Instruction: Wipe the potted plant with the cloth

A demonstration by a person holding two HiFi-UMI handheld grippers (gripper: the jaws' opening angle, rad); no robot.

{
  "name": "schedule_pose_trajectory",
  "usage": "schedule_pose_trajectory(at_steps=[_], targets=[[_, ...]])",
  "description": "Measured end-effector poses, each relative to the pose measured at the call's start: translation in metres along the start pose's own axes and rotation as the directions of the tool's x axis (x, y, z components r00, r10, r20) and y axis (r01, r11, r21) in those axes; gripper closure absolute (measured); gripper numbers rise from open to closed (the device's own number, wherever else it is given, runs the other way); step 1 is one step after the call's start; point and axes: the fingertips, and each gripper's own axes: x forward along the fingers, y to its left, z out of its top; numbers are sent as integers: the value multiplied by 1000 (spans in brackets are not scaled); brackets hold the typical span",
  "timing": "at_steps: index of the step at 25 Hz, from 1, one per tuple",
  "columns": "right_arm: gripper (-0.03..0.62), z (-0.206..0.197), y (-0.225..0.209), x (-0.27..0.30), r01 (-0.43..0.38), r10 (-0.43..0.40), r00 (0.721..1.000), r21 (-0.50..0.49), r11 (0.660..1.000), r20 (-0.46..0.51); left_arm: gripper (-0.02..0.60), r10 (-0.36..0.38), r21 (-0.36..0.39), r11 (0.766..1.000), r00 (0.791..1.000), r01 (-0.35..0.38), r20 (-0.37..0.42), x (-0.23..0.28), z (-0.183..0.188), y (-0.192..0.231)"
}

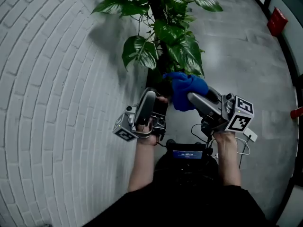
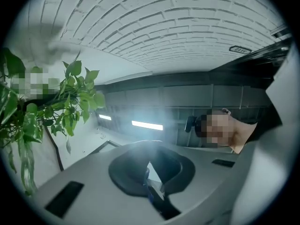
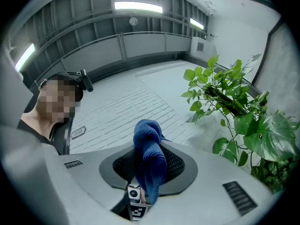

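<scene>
My right tongs (image 3: pixel 140 193) clamp the cloth (image 3: pixel 150 165) bunched ahead, ready for the plant (image 1: pixel 165 37) beyond; my left tongs (image 2: pixel 149 184) are pinched together.

The green leafy potted plant (image 1: pixel 161 37) runs off the top edge of the head view. Its pot, beyond both tools' tips, is hidden behind leaves and the blue cloth (image 1: pixel 185 88). In the right gripper view the cloth's lower end disappears between the jaws of the right hand-held gripper (image 3: pixel 146 172), and the plant to that gripper's right is cut by the frame edge. Left of the left hand-held gripper (image 2: pixel 149 179) the plant is cropped too. A thin bluish sliver at this gripper's closed jaw seam is too small to identify. Print on a small plate (image 3: pixel 77 133) on the white brick wall (image 3: pixel 131 102) is unreadable.
</scene>
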Motion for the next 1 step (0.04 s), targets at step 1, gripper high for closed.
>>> schedule_pose_trajectory(at_steps=[1], targets=[[480,3,0,-1,-4,4,1000,-3,1000,5,566,-2,-4,1000,1000,2,-1,2,-1,1]])
